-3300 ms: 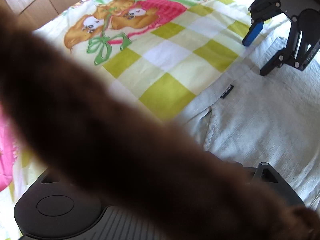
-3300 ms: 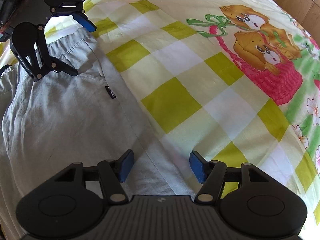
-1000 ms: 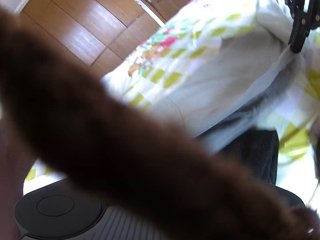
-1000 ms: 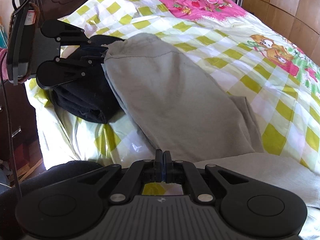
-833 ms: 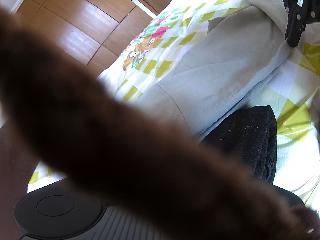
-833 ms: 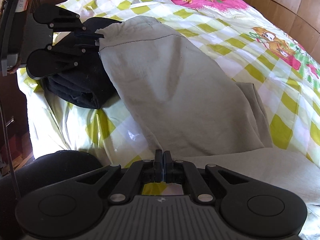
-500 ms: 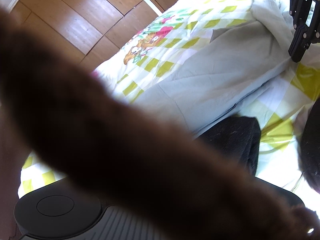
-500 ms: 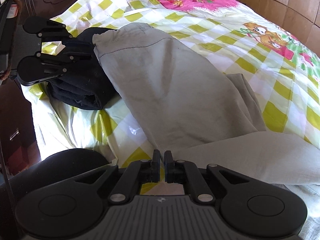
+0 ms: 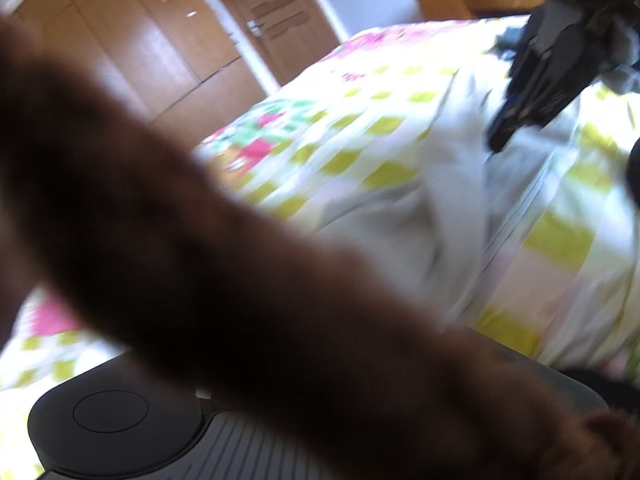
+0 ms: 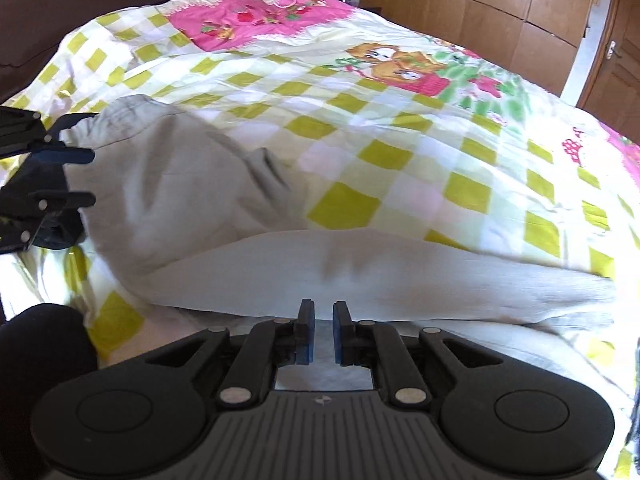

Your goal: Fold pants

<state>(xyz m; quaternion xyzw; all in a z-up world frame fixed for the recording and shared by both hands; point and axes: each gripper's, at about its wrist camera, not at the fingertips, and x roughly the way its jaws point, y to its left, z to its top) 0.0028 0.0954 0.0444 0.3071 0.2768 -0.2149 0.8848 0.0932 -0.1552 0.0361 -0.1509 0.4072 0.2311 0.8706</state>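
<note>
Light grey pants (image 10: pixel 192 200) lie folded over on the chequered bed cover (image 10: pixel 400 160); in the left wrist view the pants (image 9: pixel 400 232) are blurred. My right gripper (image 10: pixel 323 320) stands just above the near fold, its blue pads a small gap apart with nothing pinched. My left gripper (image 10: pixel 90 178) is at the far left by the pants' end, fingers apart. A blurred brown furry strip (image 9: pixel 200 260) close to the lens hides the left gripper's own fingers. The right gripper (image 9: pixel 500 136) shows blurred at the upper right of that view.
A dark folded garment (image 10: pixel 56 232) lies under the left gripper near the bed's edge. A black rounded shape (image 10: pixel 44 340) sits at the lower left. Wooden wardrobe doors (image 10: pixel 500 20) stand beyond the bed.
Both grippers were shut on the pants and now stand open, the cloth let go. The raised fold has dropped onto the bed, and the left camera has swung quickly.
</note>
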